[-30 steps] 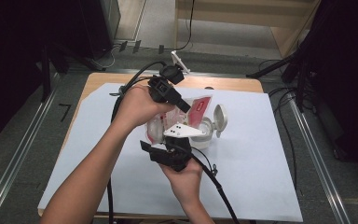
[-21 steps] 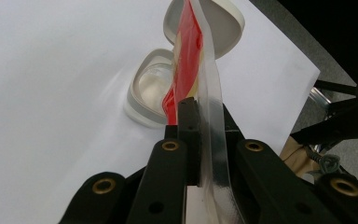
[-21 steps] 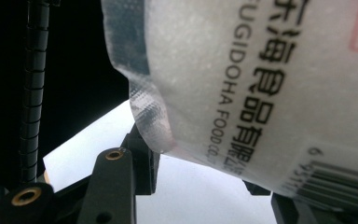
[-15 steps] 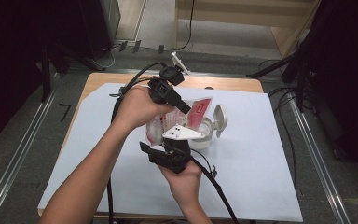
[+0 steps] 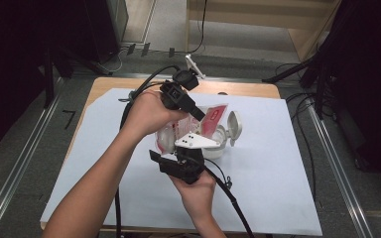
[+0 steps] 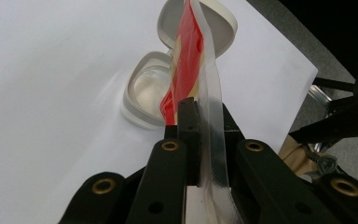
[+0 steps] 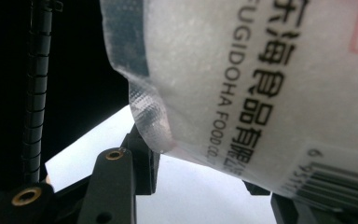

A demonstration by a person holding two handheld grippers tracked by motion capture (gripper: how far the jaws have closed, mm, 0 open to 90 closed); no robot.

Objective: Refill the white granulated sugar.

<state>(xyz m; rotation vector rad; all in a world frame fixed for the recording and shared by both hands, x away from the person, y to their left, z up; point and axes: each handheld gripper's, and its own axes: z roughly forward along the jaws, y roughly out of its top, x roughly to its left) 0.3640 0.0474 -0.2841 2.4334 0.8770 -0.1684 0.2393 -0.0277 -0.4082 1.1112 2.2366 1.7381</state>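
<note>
A glossy plastic pouch point(image 5: 206, 121), red on one face and frosted white with black print on the other, hangs above an oval white box point(image 5: 218, 144) whose hinged lid stands open. The left claw point(image 6: 200, 126), reaching down from behind the box, is clamped on the pouch's clear sealed edge. The right claw point(image 5: 178, 161), level and just in front of the box, has its jaws around the pouch's lower end; whether they press on it I cannot tell. The box sits on the white-covered table point(image 5: 278, 178).

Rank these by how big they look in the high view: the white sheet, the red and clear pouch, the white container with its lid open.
1. White sheet, by far the largest.
2. and 3. Pouch and white container look alike, and hands and tongs hide part of both, so no ranking.
</note>
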